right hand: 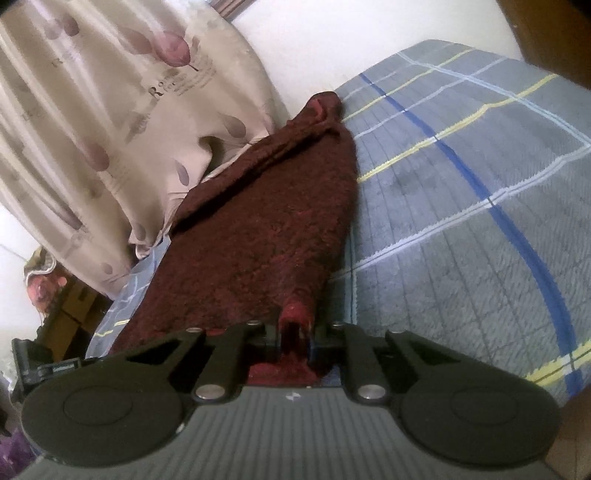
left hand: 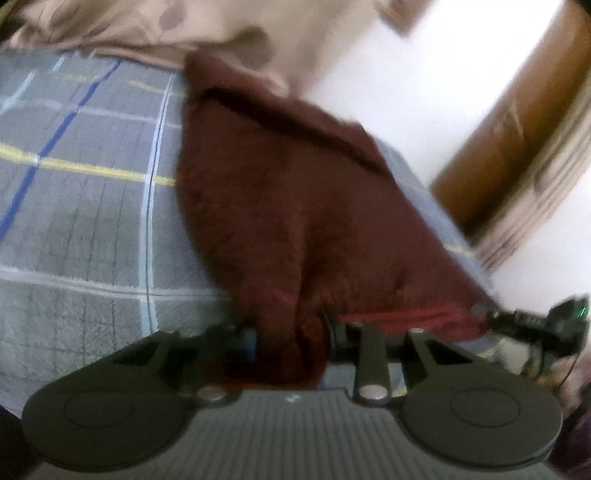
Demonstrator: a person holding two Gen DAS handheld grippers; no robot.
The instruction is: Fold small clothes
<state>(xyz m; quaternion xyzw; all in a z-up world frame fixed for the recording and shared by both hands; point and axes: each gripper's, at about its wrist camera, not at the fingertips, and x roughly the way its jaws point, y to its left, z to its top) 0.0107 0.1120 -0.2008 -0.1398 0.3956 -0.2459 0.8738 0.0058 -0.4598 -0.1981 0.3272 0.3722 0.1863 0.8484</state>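
Observation:
A fuzzy maroon garment [left hand: 280,206] lies stretched on a grey plaid bed cover [left hand: 85,221]. My left gripper [left hand: 291,343] is shut on a bunched near corner of it. The right gripper shows at the right edge of the left wrist view [left hand: 532,325], at the garment's other near corner. In the right wrist view the garment [right hand: 266,229] runs away from me along the bed's left edge. My right gripper [right hand: 293,339] is shut on a pinched fold of its near end. The garment rises taut from the cover toward both grippers.
A beige leaf-print curtain or pillow [right hand: 92,122] hangs close to the garment's left side, also seen at the top of the left wrist view [left hand: 166,29]. A brown wooden door frame [left hand: 517,122] stands beyond the bed. The plaid cover [right hand: 461,206] spreads to the right.

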